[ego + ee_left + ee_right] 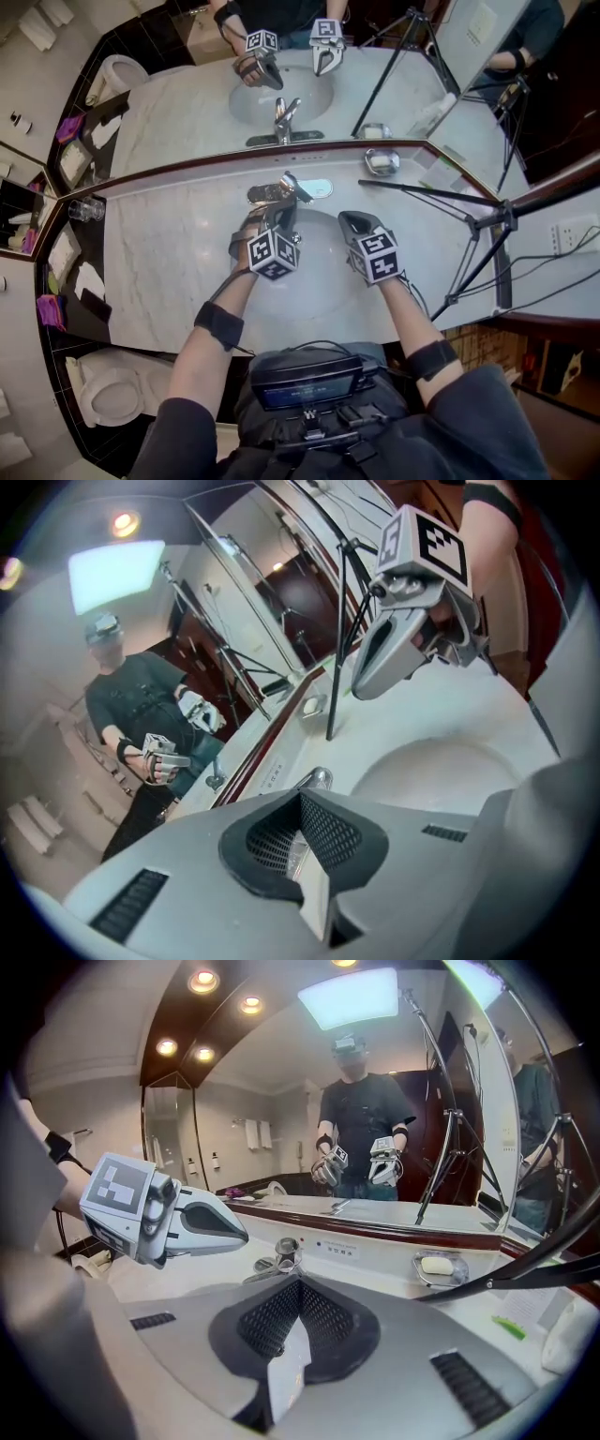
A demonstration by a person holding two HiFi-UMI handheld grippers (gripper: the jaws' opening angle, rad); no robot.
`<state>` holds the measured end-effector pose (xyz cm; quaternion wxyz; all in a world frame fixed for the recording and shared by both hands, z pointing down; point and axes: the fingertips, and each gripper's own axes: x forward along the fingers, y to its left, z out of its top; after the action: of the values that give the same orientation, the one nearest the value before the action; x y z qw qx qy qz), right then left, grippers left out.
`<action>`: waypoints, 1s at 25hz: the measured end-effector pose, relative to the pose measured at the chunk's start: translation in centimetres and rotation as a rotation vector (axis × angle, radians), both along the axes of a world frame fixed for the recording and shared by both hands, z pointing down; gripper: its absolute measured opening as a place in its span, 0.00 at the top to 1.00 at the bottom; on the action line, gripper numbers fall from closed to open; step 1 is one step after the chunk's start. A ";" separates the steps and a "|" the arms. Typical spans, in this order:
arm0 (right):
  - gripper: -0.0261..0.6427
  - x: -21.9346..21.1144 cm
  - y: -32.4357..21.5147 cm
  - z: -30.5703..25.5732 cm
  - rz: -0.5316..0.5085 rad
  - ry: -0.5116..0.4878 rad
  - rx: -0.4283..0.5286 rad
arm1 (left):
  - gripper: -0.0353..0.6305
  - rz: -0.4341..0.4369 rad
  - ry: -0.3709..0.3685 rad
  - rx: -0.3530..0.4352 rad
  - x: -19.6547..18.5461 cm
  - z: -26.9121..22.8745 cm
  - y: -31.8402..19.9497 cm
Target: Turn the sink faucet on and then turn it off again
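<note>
Both tools sit closest, over the sink [317,239]: my left tool [273,214] and right tool [352,223] each have their jaws pressed together, pinching nothing. The faucet [280,191] stands at the sink's back edge on the tabletop [169,253], partly covered by the left tool in the head view. The print on a small label [336,1249] below the mirror [281,84] is too small to read.

- The chrome faucet [279,193] is being carried on the white marble counter [178,253], at the rear rim of the basin and just below the mirror [187,103].
- Its body is being reflected in that mirror.
- The oval white sink [319,239] is being held recessed in the counter, directly before the faucet.
- Water flow cannot be told.
</note>
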<state>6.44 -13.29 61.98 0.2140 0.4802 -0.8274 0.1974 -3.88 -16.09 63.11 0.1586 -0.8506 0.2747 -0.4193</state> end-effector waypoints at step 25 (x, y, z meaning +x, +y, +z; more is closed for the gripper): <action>0.93 -1.1 1.2 -4.9 0.011 -0.064 0.068 | 0.95 -0.501 0.564 -0.221 -10.9 -7.1 4.4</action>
<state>5.32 -12.07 57.13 0.1699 0.4853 -0.8373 0.1858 -14.76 -11.66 56.03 -0.1231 -0.8509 0.4598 -0.2222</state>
